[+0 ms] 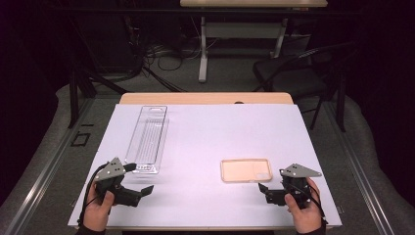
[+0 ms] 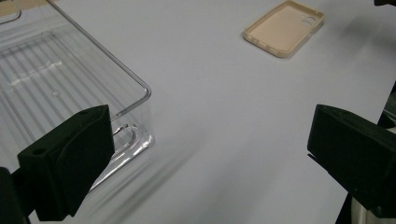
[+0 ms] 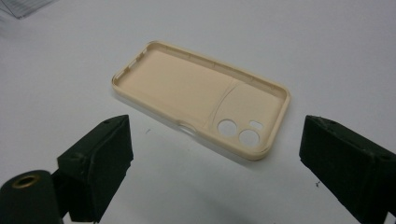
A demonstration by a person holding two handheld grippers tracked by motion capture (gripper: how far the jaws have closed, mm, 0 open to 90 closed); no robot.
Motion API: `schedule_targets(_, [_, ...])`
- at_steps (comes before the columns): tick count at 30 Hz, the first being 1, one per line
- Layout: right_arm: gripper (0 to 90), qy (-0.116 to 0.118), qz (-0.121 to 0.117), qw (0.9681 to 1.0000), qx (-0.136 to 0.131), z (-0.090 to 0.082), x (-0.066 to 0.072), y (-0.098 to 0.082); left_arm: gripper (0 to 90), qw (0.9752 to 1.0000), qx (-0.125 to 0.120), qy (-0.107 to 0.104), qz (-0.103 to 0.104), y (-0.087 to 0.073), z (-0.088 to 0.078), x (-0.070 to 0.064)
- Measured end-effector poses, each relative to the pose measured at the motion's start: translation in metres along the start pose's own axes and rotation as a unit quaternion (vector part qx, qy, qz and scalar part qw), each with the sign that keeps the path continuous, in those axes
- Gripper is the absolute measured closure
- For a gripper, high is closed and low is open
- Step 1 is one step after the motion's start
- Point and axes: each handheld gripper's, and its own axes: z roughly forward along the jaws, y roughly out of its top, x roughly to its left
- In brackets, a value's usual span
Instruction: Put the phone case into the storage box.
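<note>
The case (image 1: 245, 170) lies open side up on the table (image 1: 205, 132), just ahead of the right hand-held gripper (image 1: 265, 190), whose jaws gape wide and empty. The right gripper view shows its two camera holes. The left hand-held gripper (image 1: 145, 190), equally wide, sits beside the clear tray (image 1: 147, 139).

No legible text or labels anywhere.

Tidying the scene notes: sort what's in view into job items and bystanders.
In the job:
- phone case, open side up, before the open right gripper
- clear plastic tray, beside the open left gripper

Lying about:
- chair
- floor cables
- far table
</note>
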Motion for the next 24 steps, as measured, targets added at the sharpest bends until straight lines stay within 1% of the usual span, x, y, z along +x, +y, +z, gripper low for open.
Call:
schedule_targets(1, [8.4, -0.001, 0.0, 1.0, 0.01, 0.0, 0.001, 0.003, 0.8, 1.0, 0.002, -0.001, -0.004, 0.002, 0.0, 0.001])
schedule_targets(2, [7.7, -0.001, -0.002, 0.9999, 0.015, 0.001, 0.002, 0.004, 0.8, 1.0, 0.004, -0.003, -0.007, 0.004, 0.0, 0.002])
schedule_targets(5, [7.3, 0.003, 0.0, 0.9996, 0.029, 0.002, 0.003, 0.011, 0.8, 0.9999, 0.007, -0.006, -0.014, 0.013, 0.0, 0.004])
schedule_targets(6, [7.2, 0.003, -0.002, 0.9995, 0.032, 0.002, 0.003, 0.013, 0.8, 0.9999, 0.008, -0.006, -0.013, 0.016, 0.0, 0.005])
schedule_targets(9, [7.3, 0.003, 0.003, 0.9992, 0.039, 0.004, 0.002, 0.018, 0.8, 0.9999, 0.01, -0.002, -0.012, 0.027, 0.002, 0.007])
schedule_targets(12, [7.2, 0.004, 0.006, 0.999, 0.044, 0.005, 0.0, 0.024, 0.8, 0.9998, 0.008, -0.001, -0.016, 0.037, 0.004, 0.009])
schedule_targets(17, [7.3, 0.004, 0.007, 0.999, 0.045, 0.009, -0.002, 0.036, 0.7, 0.9999, 0.01, -0.001, -0.014, 0.052, 0.009, 0.015])
schedule_targets(19, [7.3, 0.006, 0.007, 0.9988, 0.047, 0.011, -0.003, 0.042, 0.8, 0.9999, 0.007, 0.0, -0.014, 0.059, 0.012, 0.016])
schedule_targets(20, [7.2, 0.006, 0.011, 0.9988, 0.048, 0.013, -0.003, 0.044, 0.7, 0.9999, 0.007, -0.001, -0.013, 0.062, 0.013, 0.017])
schedule_targets(21, [7.2, 0.006, 0.009, 0.9989, 0.046, 0.014, -0.004, 0.047, 0.8, 0.9998, 0.007, -0.002, -0.017, 0.065, 0.015, 0.018])
schedule_targets(24, [7.3, 0.005, 0.009, 0.9989, 0.045, 0.017, -0.006, 0.054, 0.8, 0.9999, 0.007, -0.002, -0.014, 0.073, 0.02, 0.021])
